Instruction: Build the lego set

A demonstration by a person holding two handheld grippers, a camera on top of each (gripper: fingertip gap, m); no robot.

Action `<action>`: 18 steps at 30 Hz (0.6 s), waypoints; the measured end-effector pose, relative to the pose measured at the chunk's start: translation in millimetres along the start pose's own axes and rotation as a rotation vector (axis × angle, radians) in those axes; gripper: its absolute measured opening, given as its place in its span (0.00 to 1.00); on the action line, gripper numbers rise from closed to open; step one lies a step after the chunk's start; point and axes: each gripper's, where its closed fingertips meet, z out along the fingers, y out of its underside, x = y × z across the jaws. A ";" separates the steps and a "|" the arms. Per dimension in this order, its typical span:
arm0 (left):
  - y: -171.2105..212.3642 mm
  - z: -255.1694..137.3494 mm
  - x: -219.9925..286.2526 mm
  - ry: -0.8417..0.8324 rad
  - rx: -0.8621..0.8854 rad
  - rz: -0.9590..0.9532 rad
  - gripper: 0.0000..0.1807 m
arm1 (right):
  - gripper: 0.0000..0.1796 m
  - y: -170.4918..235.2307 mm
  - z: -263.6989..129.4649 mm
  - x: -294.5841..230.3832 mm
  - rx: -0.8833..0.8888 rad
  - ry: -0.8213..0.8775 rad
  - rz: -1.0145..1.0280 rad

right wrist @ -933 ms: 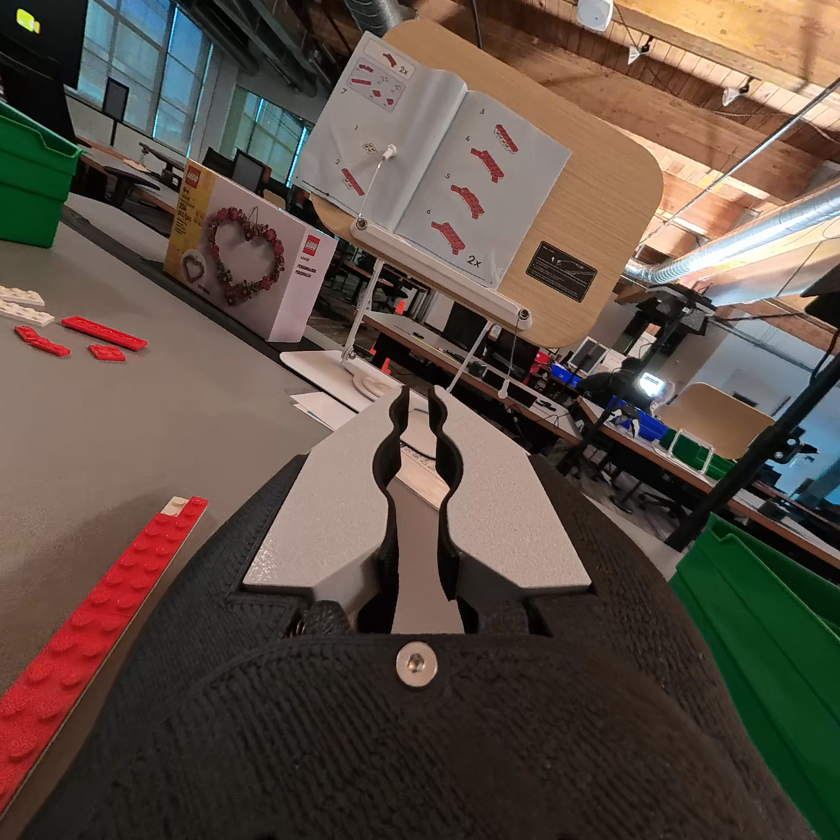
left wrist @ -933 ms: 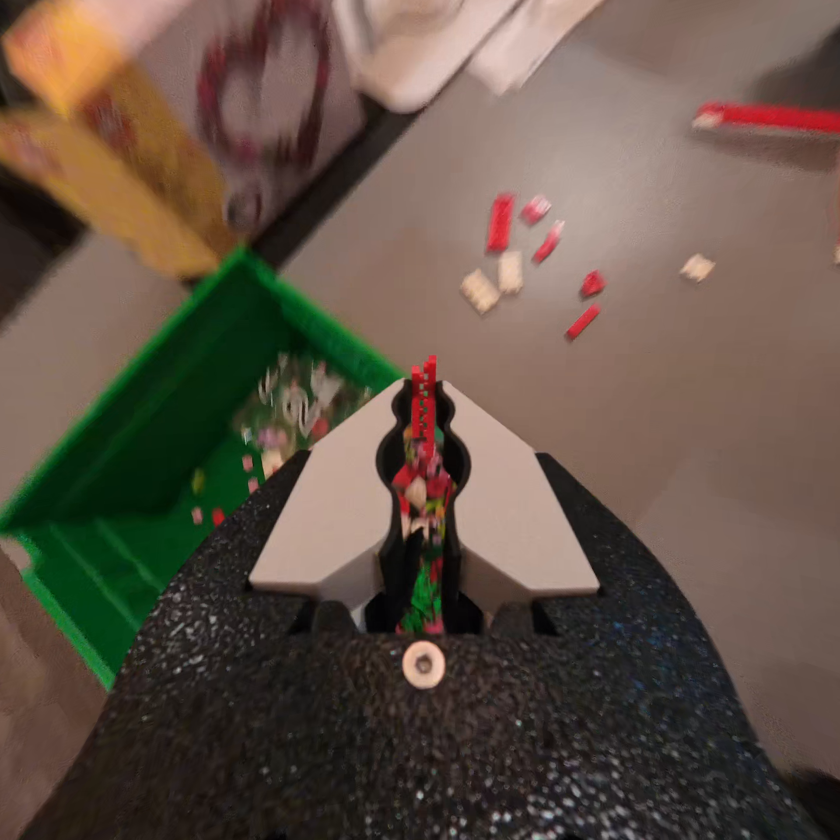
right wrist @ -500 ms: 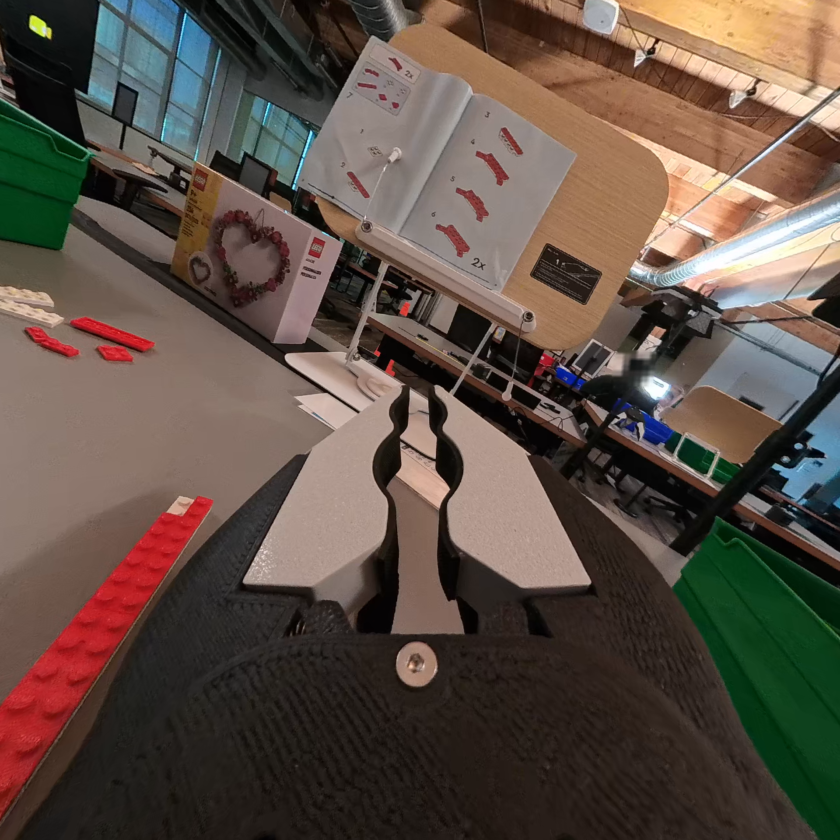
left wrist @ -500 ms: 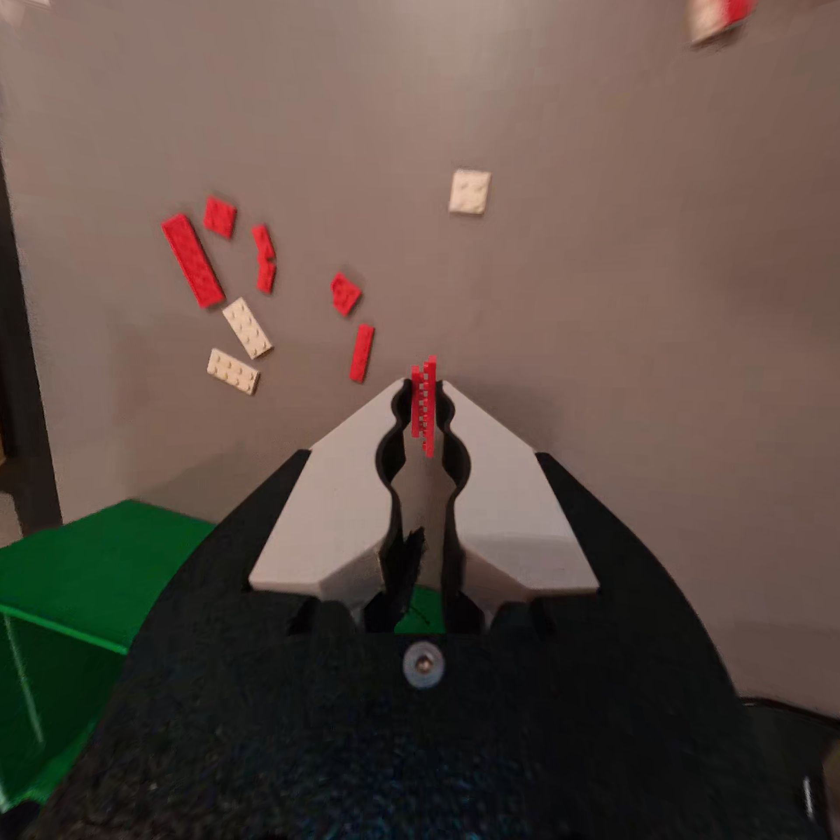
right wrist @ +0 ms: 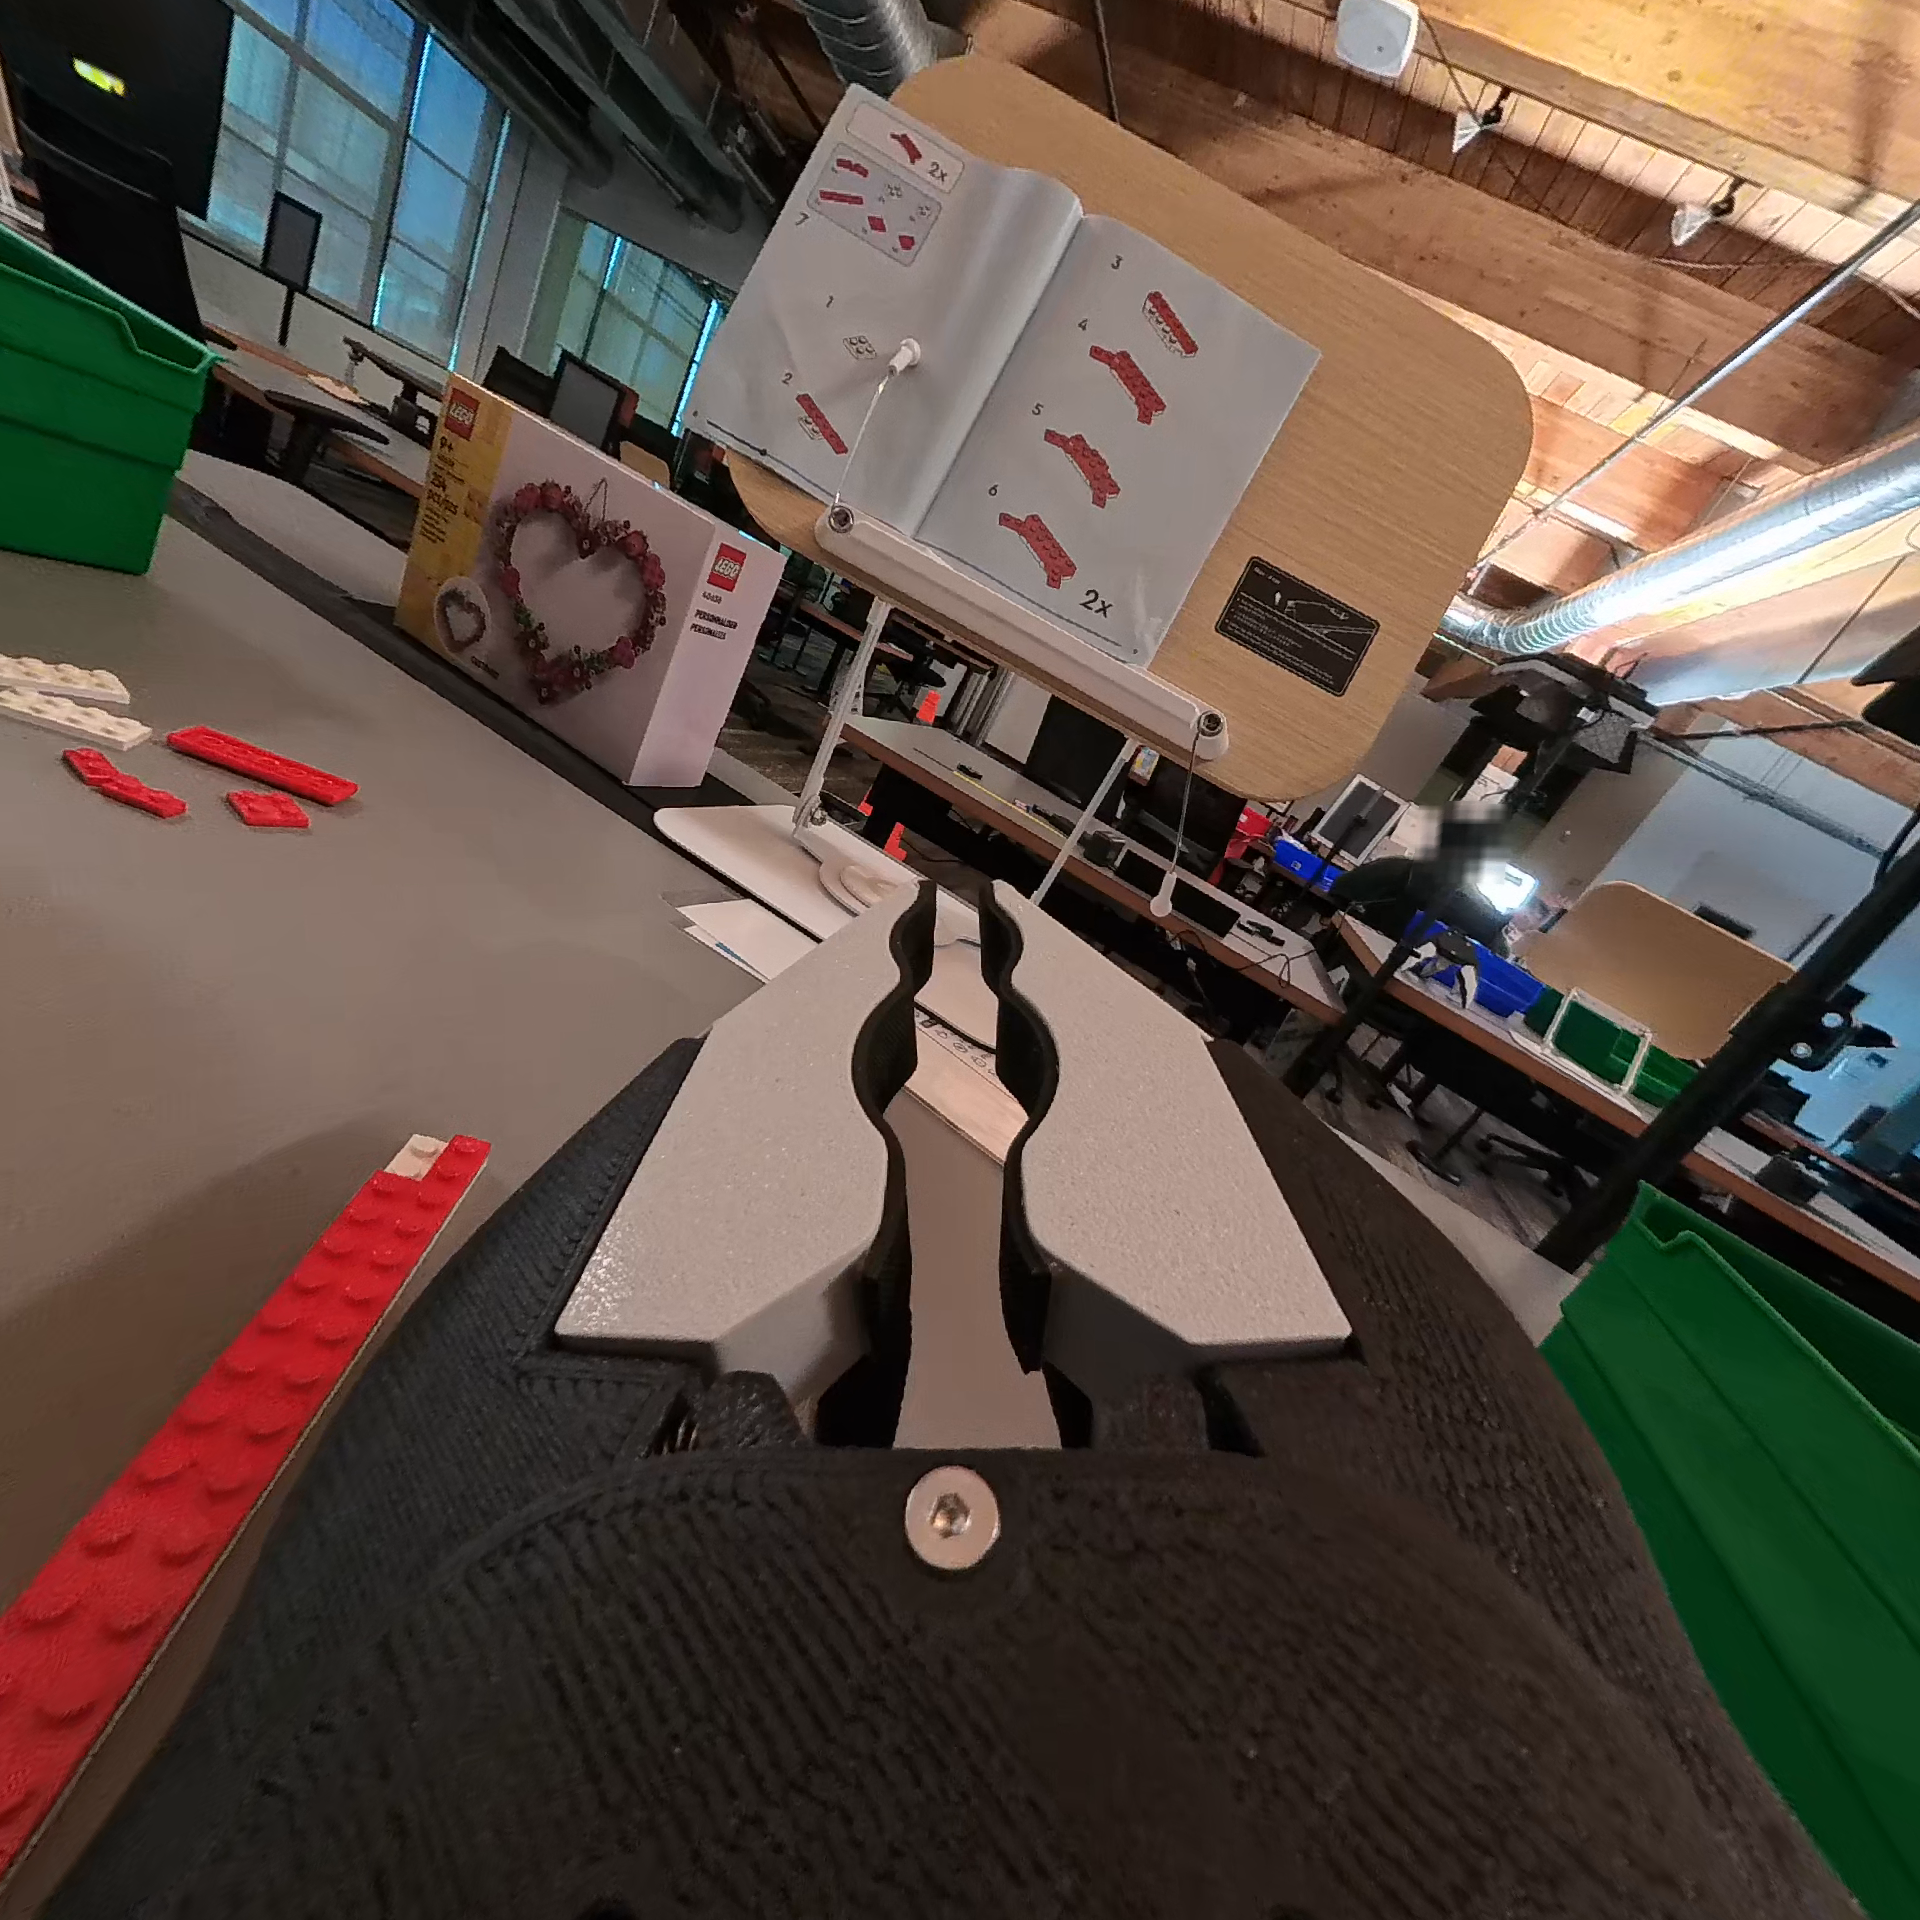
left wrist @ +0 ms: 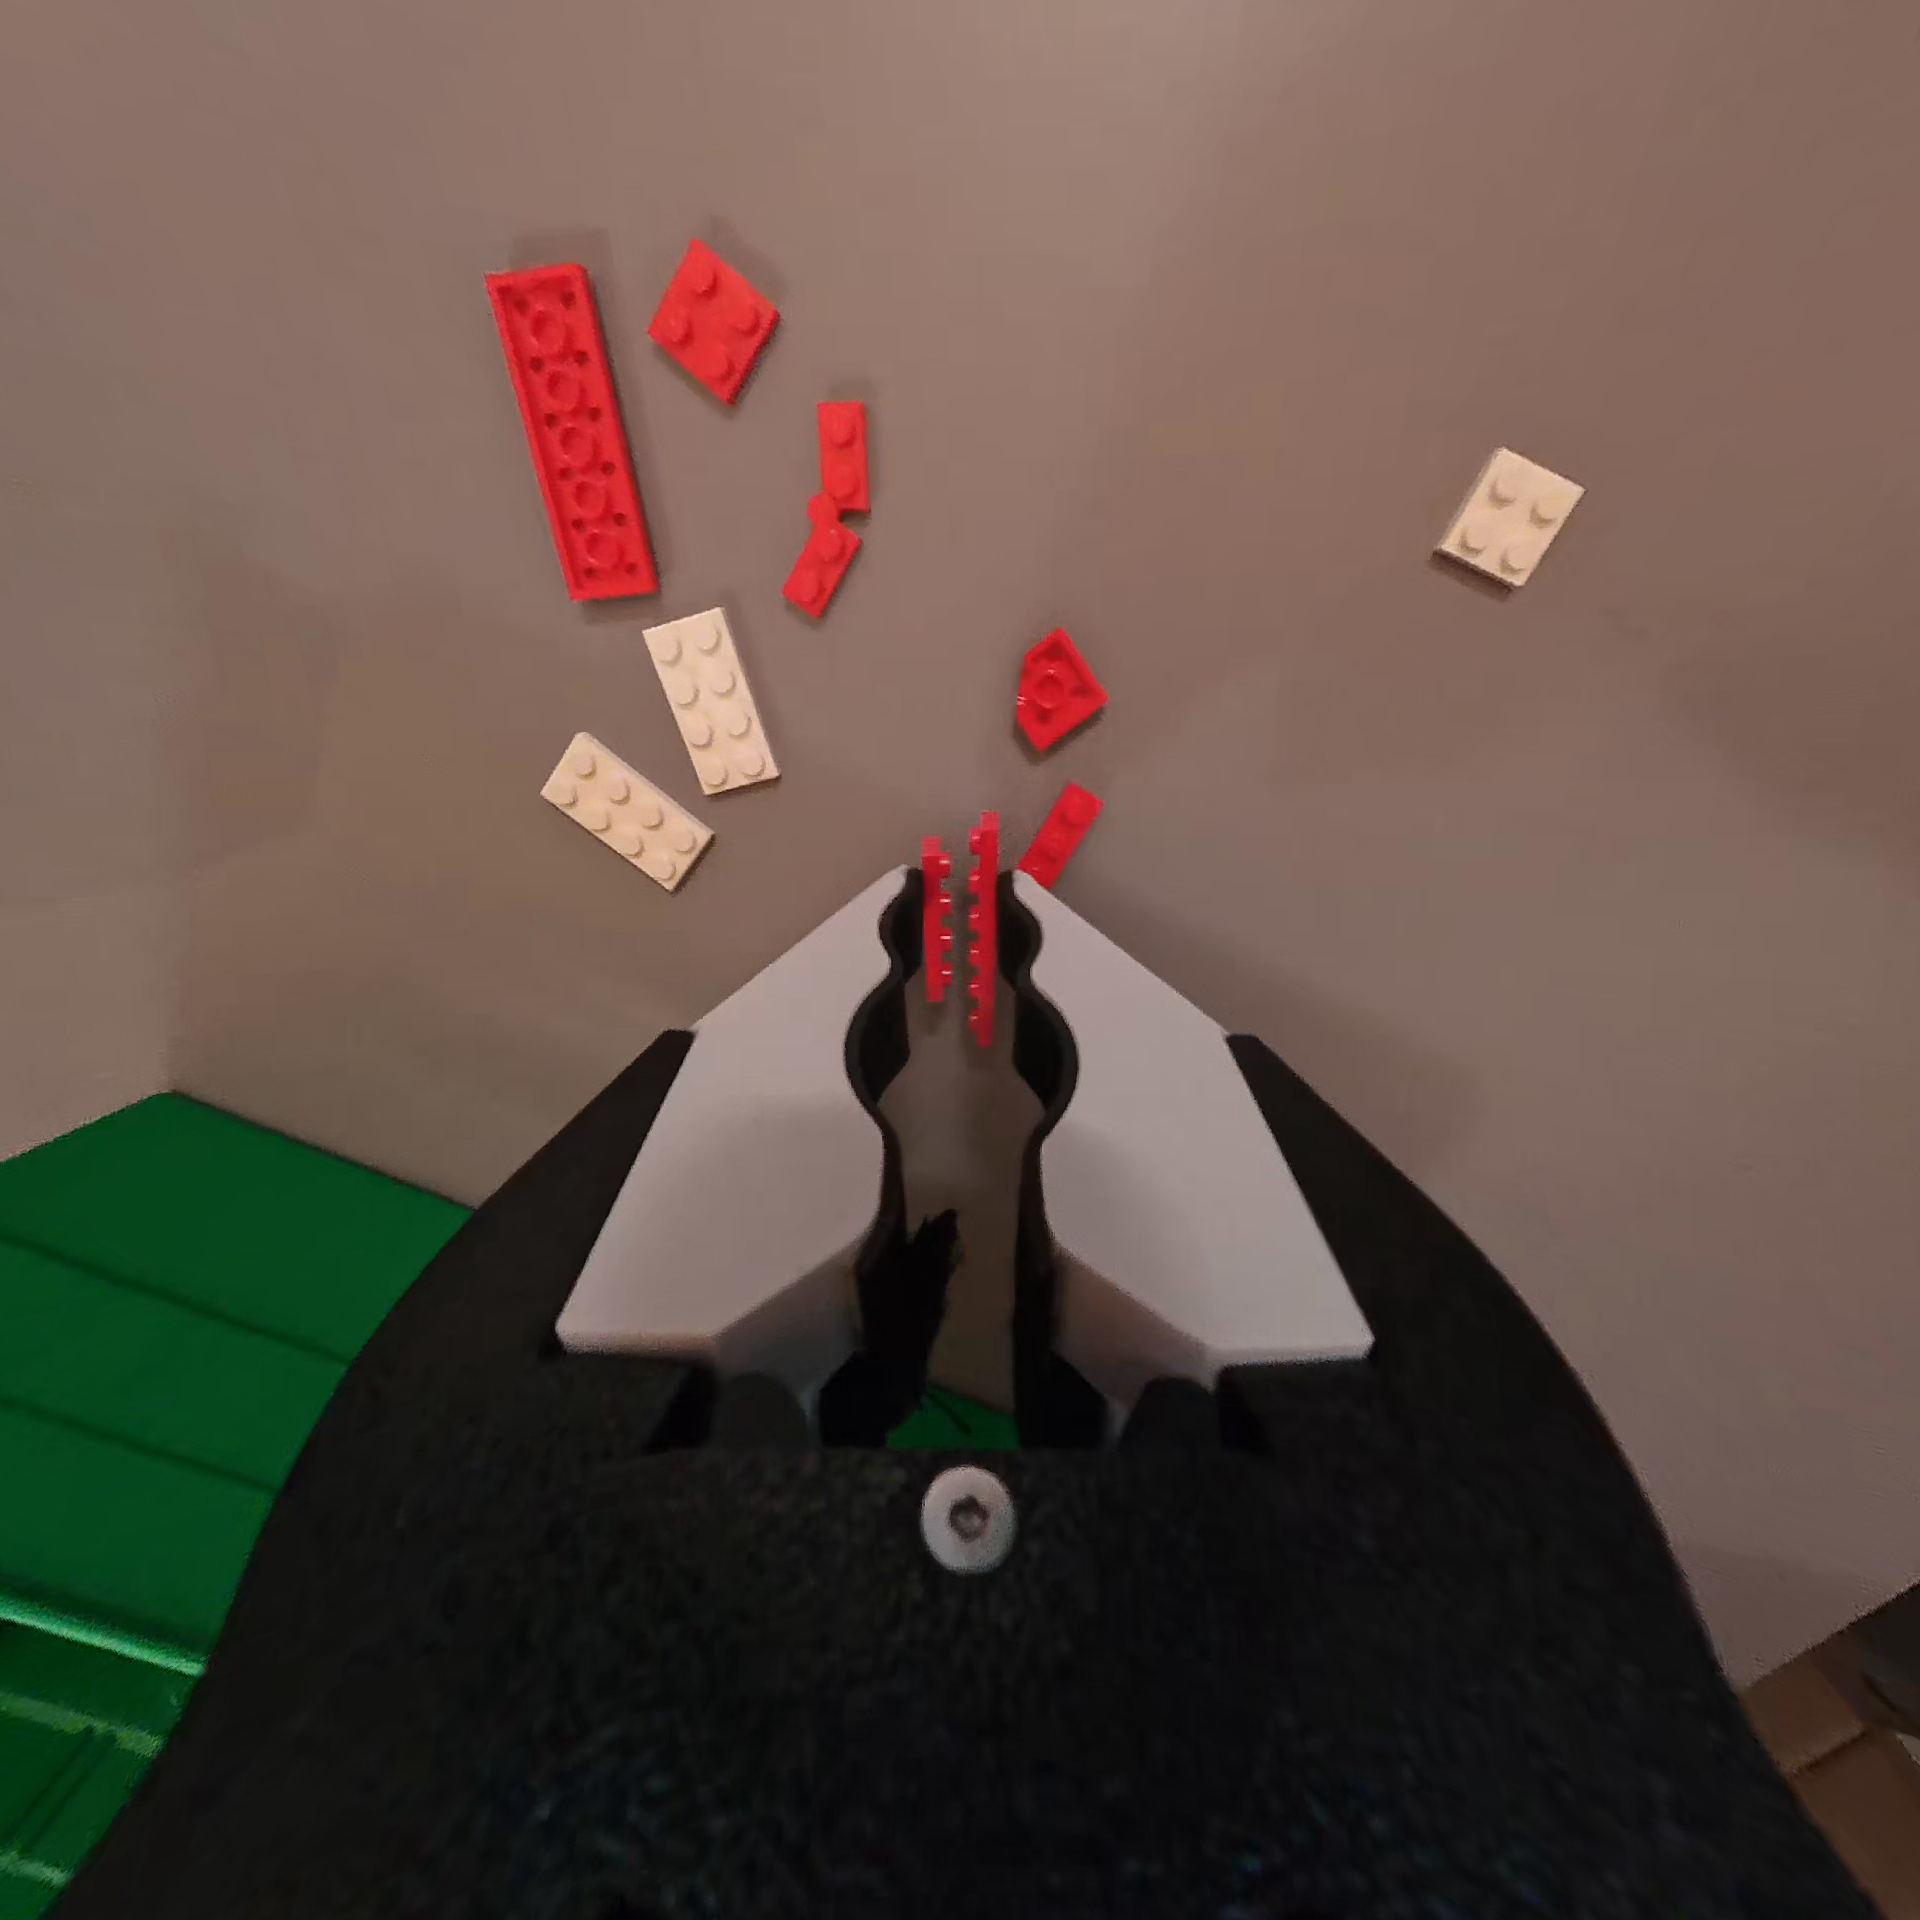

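Note:
My left gripper [left wrist: 964, 883] is shut on two thin red plates [left wrist: 966, 935] held on edge between its tips, above the grey table. Below it lie loose pieces: a long red plate [left wrist: 569, 431], a red square plate [left wrist: 713, 320], two small joined red plates [left wrist: 834, 509], a red wedge piece [left wrist: 1058, 689], a small red plate [left wrist: 1060, 834], two cream plates [left wrist: 710, 699] [left wrist: 625, 810] and a cream square plate [left wrist: 1512, 516]. My right gripper [right wrist: 954, 902] is empty, its jaws a narrow gap apart, resting low over the table. A long red studded plate [right wrist: 239, 1392] lies at its left.
A green bin [left wrist: 156, 1351] is at the lower left of the left view; another green bin [right wrist: 1756, 1455] is to the right of the right gripper. An open instruction booklet [right wrist: 997, 364] on a wooden stand and the set's box [right wrist: 582, 582] stand at the table's far edge. The grippers' ends are close to 30 centimetres from one another.
My left gripper has swung from over the green bin to over the loose pieces and come closer to them, still holding the red plates. The right gripper has barely moved.

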 end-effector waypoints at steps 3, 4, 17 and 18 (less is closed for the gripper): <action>-2.8 -1.0 -3.5 0.009 0.021 -0.038 0.12 | 0.03 0.0 0.1 -0.6 0.000 -0.002 -0.002; -3.3 -1.6 -3.3 0.018 0.026 -0.047 0.12 | 0.03 -0.1 0.1 -0.6 0.000 -0.002 -0.002; -2.3 -49.0 -15.1 0.042 0.209 -0.148 0.17 | 0.03 -0.7 -0.4 -1.5 0.004 -0.008 -0.002; 2.1 -61.9 -17.9 0.014 0.221 -0.142 0.17 | 0.03 -0.8 -0.4 -1.4 0.005 -0.008 -0.001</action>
